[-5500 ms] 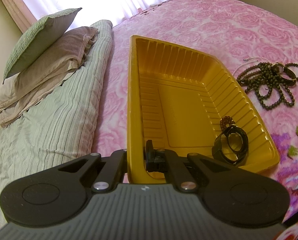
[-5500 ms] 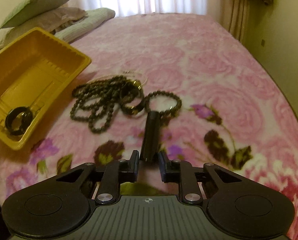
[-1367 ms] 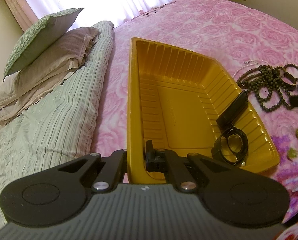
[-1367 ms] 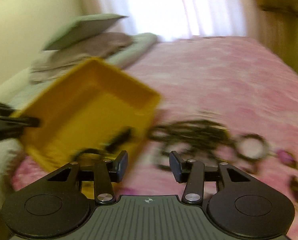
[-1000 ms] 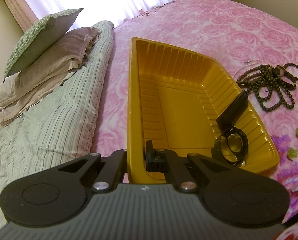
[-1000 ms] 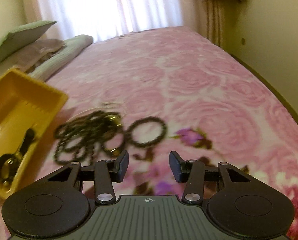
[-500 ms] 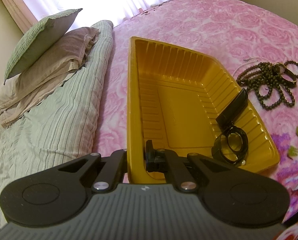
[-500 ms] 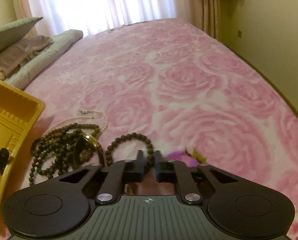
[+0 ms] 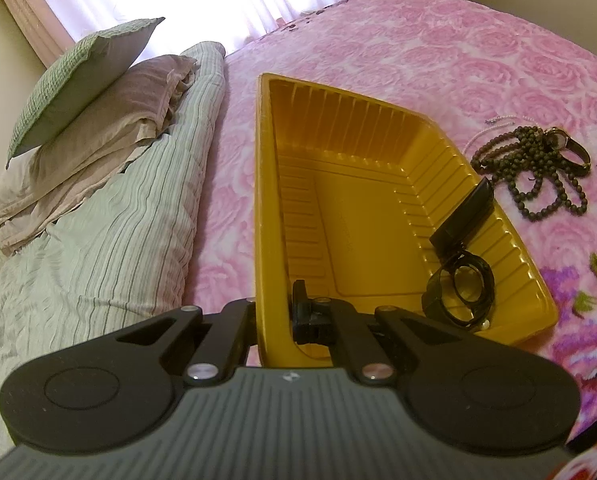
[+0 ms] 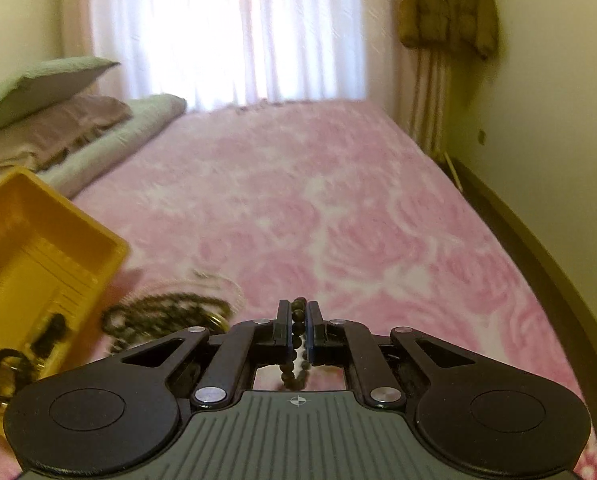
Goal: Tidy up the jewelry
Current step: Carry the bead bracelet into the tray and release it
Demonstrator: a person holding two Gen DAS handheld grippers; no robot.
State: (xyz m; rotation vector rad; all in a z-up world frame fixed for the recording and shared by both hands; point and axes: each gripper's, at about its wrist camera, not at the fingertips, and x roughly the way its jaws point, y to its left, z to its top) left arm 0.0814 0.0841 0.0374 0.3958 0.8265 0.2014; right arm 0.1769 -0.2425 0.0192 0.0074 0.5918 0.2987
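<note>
Since the earlier frames, the right claw (image 10: pixel 297 322) has closed on the small bead bracelet (image 10: pixel 297 346) and lifted it off the bed (image 10: pixel 338 216), likely bound for the yellow tray (image 9: pixel 398 168). Its loop dangles between the pads. Clamped on the tray's near wall, the left claw (image 9: pixel 276 316) steadies it. Two dark pieces lie inside; the long bead necklace (image 9: pixel 534 172) waits on the bed just beside the tray.

The left gripper (image 9: pixel 276 320) is clamped shut on the near wall of the yellow tray (image 9: pixel 270 200), one finger inside and one outside. The right gripper (image 10: pixel 298 332) is closed on a bead bracelet (image 10: pixel 297 344), apparently lifted clear; the view is blurred.
</note>
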